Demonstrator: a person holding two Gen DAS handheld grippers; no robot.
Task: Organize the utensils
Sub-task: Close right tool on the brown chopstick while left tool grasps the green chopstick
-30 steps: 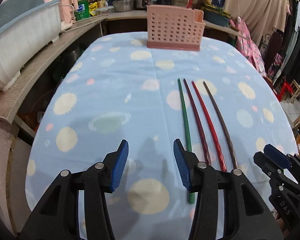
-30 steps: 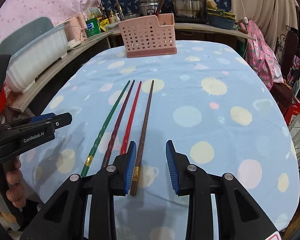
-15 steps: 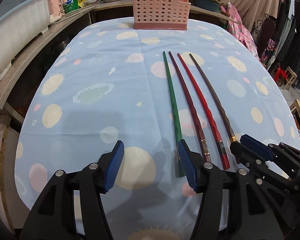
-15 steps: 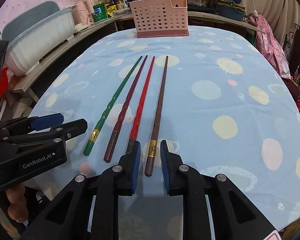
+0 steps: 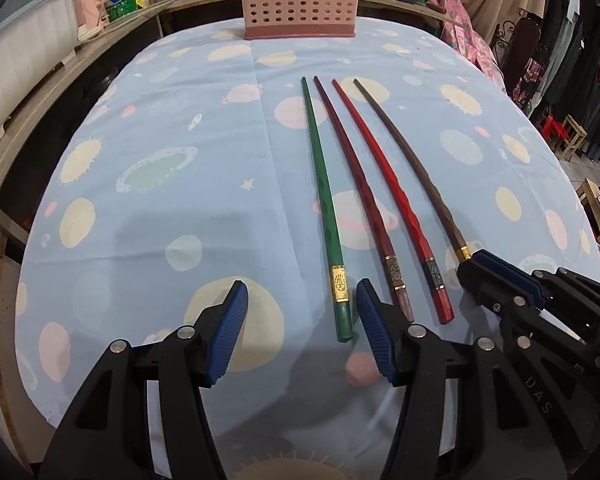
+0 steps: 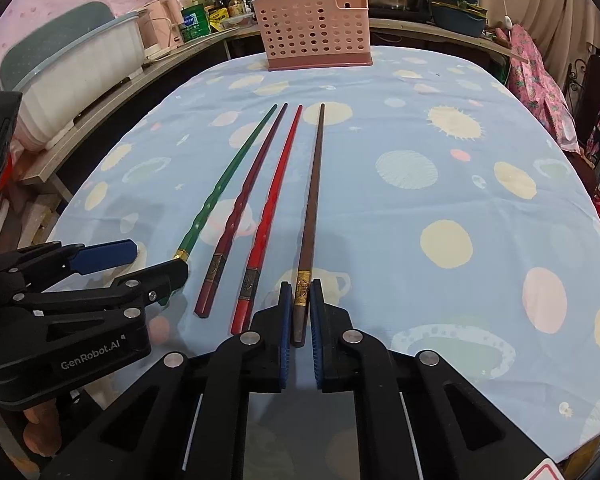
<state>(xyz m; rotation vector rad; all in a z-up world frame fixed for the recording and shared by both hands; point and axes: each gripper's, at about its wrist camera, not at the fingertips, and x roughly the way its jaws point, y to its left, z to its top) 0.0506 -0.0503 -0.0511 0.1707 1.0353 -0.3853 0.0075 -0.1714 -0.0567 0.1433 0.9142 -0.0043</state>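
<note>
Since the earlier frames the right gripper [image 6: 300, 300] has narrowed its jaws around the thick end of the brown chopstick [image 6: 311, 208], and both grippers have drawn back toward the near ends of the sticks. The blue pads [image 6: 285, 320] now sit just beside the brown stick on either side, nearly together; whether they press on it I cannot tell. From the left wrist view that gripper [image 5: 496, 272] covers the brown stick's end just past its gold band.

The left gripper [image 5: 300, 332] hangs with its jaws wide apart, holding nothing. The butt of the green chopstick [image 5: 324, 200] lies between its pads, closer to the right one.

Four chopsticks lie side by side on the blue spotted cloth [image 5: 160, 200], fanned slightly, tips pointing away: green, then maroon [image 5: 356, 184], then red [image 5: 388, 184], then brown [image 5: 416, 168] on the right. They are close but apart.

A pink perforated basket [image 6: 316, 36] stands upright at the far edge of the table, well apart from the sticks' tips.
</note>
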